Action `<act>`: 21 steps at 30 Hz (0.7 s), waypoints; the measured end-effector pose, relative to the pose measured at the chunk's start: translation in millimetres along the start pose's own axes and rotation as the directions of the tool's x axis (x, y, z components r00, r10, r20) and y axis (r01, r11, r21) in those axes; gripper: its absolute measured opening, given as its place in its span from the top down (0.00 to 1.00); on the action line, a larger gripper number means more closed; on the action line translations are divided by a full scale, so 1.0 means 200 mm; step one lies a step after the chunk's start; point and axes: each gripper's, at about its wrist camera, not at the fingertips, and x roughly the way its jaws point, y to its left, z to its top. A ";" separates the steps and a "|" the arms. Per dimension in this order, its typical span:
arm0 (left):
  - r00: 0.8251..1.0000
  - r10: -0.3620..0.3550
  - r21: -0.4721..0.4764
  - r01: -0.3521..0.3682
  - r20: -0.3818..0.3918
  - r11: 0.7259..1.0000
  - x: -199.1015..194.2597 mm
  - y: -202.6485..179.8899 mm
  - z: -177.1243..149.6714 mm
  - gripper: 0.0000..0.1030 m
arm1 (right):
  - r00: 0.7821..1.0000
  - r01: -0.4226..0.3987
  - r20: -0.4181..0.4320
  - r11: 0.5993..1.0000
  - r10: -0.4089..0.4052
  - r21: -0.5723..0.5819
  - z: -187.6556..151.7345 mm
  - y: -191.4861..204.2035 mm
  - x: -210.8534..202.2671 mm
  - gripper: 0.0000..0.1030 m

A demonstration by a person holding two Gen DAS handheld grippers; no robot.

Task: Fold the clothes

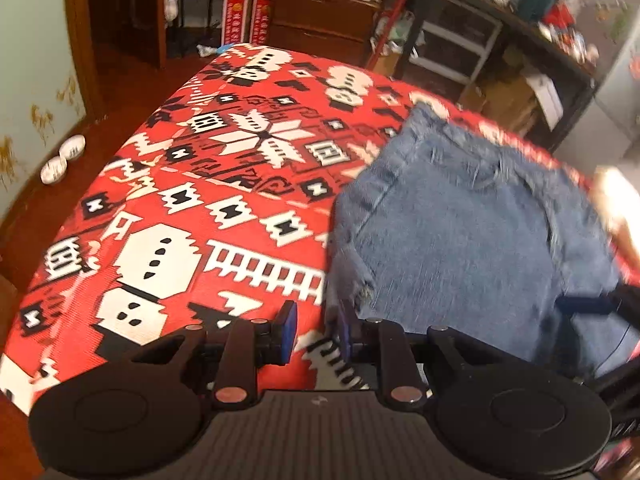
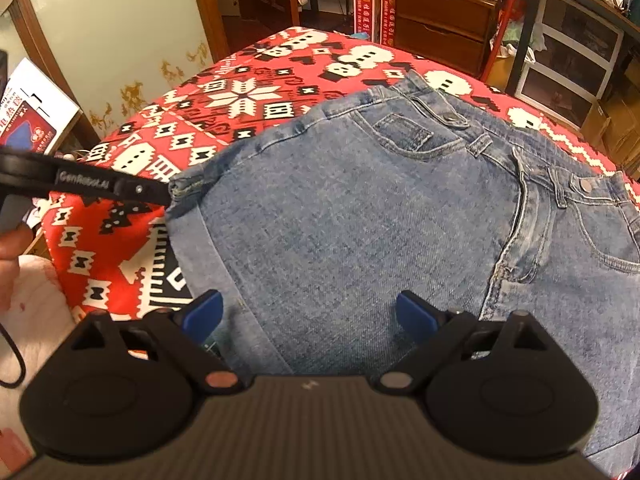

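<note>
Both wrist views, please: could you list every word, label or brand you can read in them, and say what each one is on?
"GenRobot.AI": white print on the left gripper, seen in the right wrist view.
Red boxes by the wooden drawers: columns of Chinese characters, too small to read.
White box at the left edge: large red Chinese characters, cut off and blurred, not readable.
Jeans: no readable label.

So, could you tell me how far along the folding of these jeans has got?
Partly done, it seems. The jeans already lie doubled over on the red patterned cloth, waistband with its buttons towards the far right. In hand: the left gripper is at the folded edge; whether it grips is unclear. The right gripper hangs open above the denim, holding nothing. Left: at least one more fold to make a compact stack.
</note>
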 end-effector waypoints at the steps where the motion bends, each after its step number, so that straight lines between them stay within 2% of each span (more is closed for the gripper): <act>1: 1.000 0.011 0.025 -0.011 -0.001 1.000 0.00 -0.02 -0.01 0.80 | 1.000 -0.001 -0.001 1.000 0.001 -0.002 0.00 0.00 0.00 0.08; 4: 0.999 0.034 0.067 -0.034 0.000 0.997 0.02 -0.05 -0.02 0.80 | 1.000 -0.005 -0.004 1.000 0.005 -0.006 0.00 0.01 0.00 0.08; 8: 0.999 0.050 0.068 -0.051 0.014 0.996 0.03 -0.05 0.00 0.81 | 1.000 -0.003 -0.008 1.000 0.003 -0.017 -0.01 0.02 0.00 0.07; 11: 0.998 0.060 0.025 -0.061 0.019 0.998 0.05 -0.03 0.02 0.81 | 1.000 -0.002 -0.014 1.000 0.002 -0.013 -0.01 0.02 0.00 0.07; 16: 0.999 0.030 -0.113 -0.028 0.015 0.993 0.10 0.00 0.03 0.81 | 1.000 -0.005 -0.022 1.000 0.004 -0.015 -0.02 0.03 0.01 0.07; 17: 0.999 0.026 -0.130 -0.024 0.018 0.991 0.10 0.00 0.04 0.83 | 1.000 -0.006 -0.021 1.000 0.006 -0.018 -0.02 0.03 0.01 0.07; 18: 0.999 0.030 -0.134 -0.028 0.018 0.991 0.10 0.00 0.04 0.97 | 1.000 -0.007 -0.020 1.000 0.006 -0.022 -0.02 0.03 0.01 0.07; 21: 0.999 0.043 -0.146 -0.040 0.018 0.989 0.09 0.00 0.05 0.97 | 1.000 -0.005 -0.019 1.000 0.005 -0.023 -0.01 0.03 0.01 0.07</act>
